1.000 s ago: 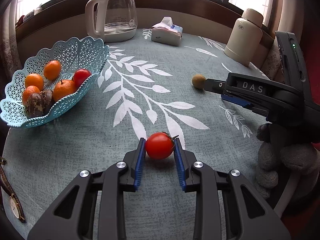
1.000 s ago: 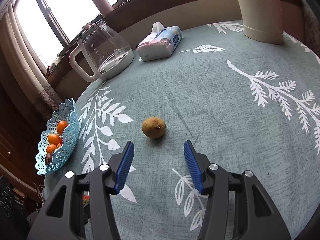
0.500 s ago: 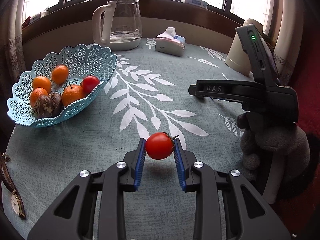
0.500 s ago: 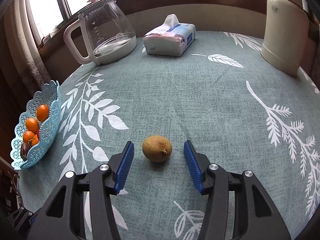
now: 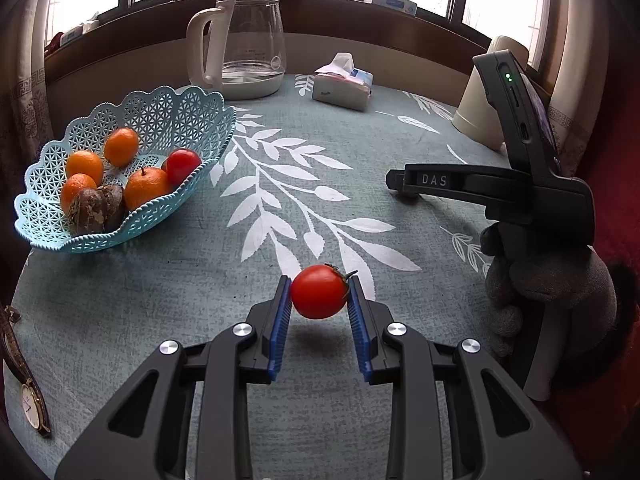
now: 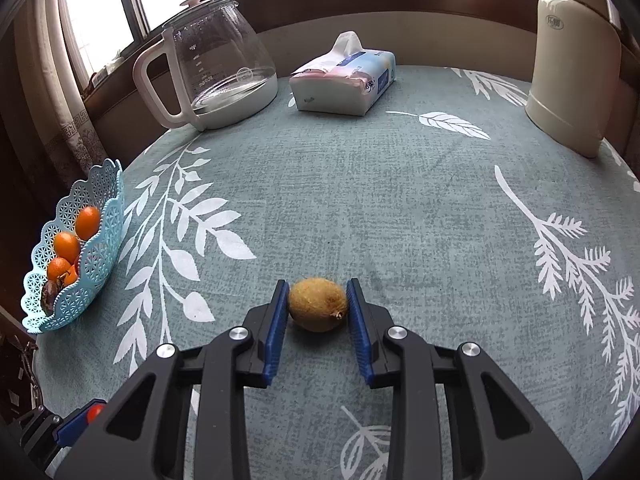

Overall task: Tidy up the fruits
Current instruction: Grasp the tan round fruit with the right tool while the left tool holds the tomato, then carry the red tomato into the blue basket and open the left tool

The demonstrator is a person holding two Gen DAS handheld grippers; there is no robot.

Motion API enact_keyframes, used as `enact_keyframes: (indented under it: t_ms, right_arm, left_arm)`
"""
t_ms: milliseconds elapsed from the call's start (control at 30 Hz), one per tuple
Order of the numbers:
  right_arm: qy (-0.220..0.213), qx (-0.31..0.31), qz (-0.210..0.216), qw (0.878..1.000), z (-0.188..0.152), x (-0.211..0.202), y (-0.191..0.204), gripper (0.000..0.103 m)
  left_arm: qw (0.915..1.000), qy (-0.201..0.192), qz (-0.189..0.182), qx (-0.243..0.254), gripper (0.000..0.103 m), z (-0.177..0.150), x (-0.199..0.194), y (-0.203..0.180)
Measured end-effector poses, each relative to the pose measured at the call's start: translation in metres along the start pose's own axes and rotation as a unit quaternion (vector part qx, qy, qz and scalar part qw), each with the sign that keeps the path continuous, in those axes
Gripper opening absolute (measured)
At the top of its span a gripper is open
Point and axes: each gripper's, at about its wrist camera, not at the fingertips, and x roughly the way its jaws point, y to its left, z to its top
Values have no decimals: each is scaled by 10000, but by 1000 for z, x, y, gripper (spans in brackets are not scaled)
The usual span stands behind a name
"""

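Note:
A red tomato (image 5: 319,294) hangs a little above the tablecloth with its shadow beneath, and my left gripper (image 5: 318,281) is shut on it. The pale blue lattice basket (image 5: 224,120) at the left holds several oranges, a red tomato (image 5: 183,165) and dark brown fruit. In the right wrist view a brown kiwi (image 6: 318,306) rests on the cloth, and my right gripper (image 6: 317,285) is shut on it, both blue pads against its sides. The left wrist view shows the right gripper (image 5: 396,182) side-on, hiding the kiwi. The basket (image 6: 108,216) lies far left of the kiwi.
At the back stand a glass kettle (image 5: 244,40), a tissue pack (image 5: 344,84) and a cream flask (image 5: 480,112). A wristwatch (image 5: 30,400) lies at the table's left edge. A gloved hand (image 5: 552,284) holds the right gripper's handle.
The left gripper has lifted the tomato off the cloth. The right gripper moved forward around the kiwi and closed its fingers onto it.

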Motion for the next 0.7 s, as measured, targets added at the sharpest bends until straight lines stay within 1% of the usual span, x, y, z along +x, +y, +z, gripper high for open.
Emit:
enact_keyframes:
  t_ms: [433,700]
  right_arm:
    - [-204,165,220,9994,-12,-19,-4,30]
    - [-340,224,245,9989,-15,-24,-5,30]
  left_arm:
    - [9999,-41,109,-34,29,0,-2,0]
    - [9997,-130,211,-33,29,-1,-5,-2]
